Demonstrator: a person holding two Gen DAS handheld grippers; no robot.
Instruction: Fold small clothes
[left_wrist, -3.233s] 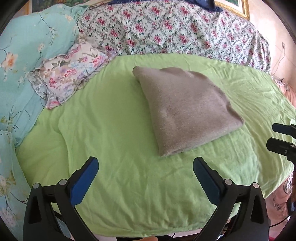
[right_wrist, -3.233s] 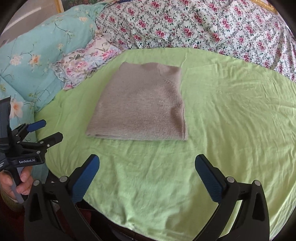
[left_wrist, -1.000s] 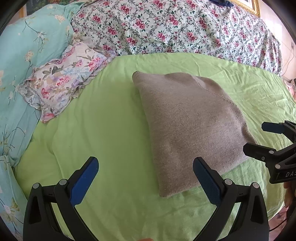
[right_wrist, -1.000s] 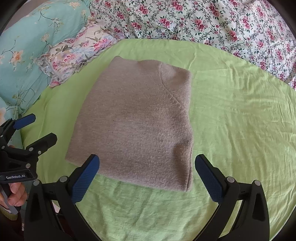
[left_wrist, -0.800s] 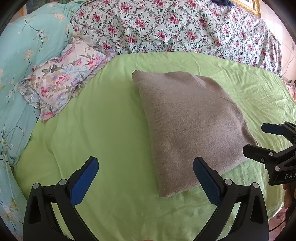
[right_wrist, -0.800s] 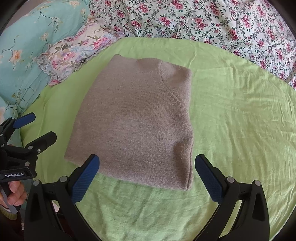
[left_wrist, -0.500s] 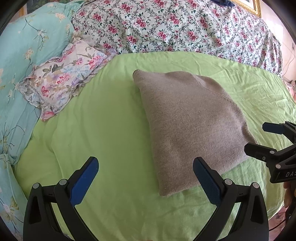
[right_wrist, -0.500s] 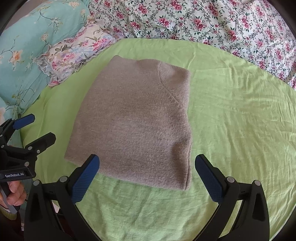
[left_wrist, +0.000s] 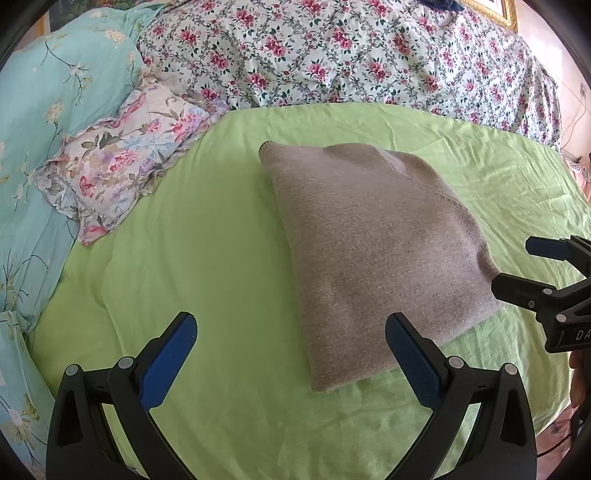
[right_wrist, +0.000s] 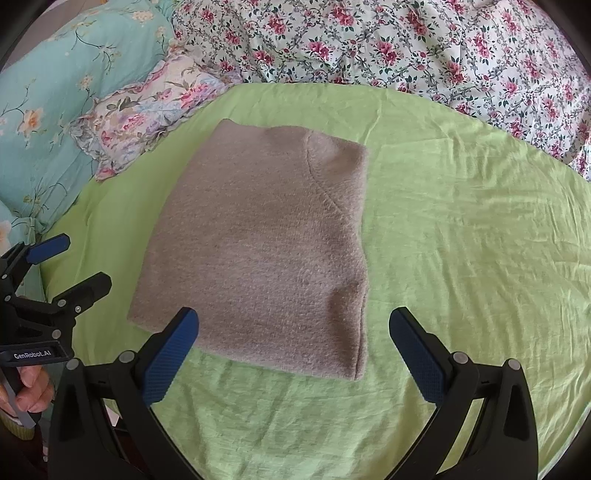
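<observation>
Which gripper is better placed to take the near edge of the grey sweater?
Probably the right gripper: its open jaws straddle the near edge of the grey sweater. The left gripper mostly faces the green sheet beside it.

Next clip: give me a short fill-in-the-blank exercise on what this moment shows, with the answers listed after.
1. The folded sweater is ____ in colour.
2. It lies on a ____ sheet.
3. The jaws of the left gripper and the right gripper both stand ____, holding nothing.
4. In the left wrist view, a ruffled floral pillow lies to the ____ of the sweater.

Missing words: grey-brown; green; open; left
</observation>
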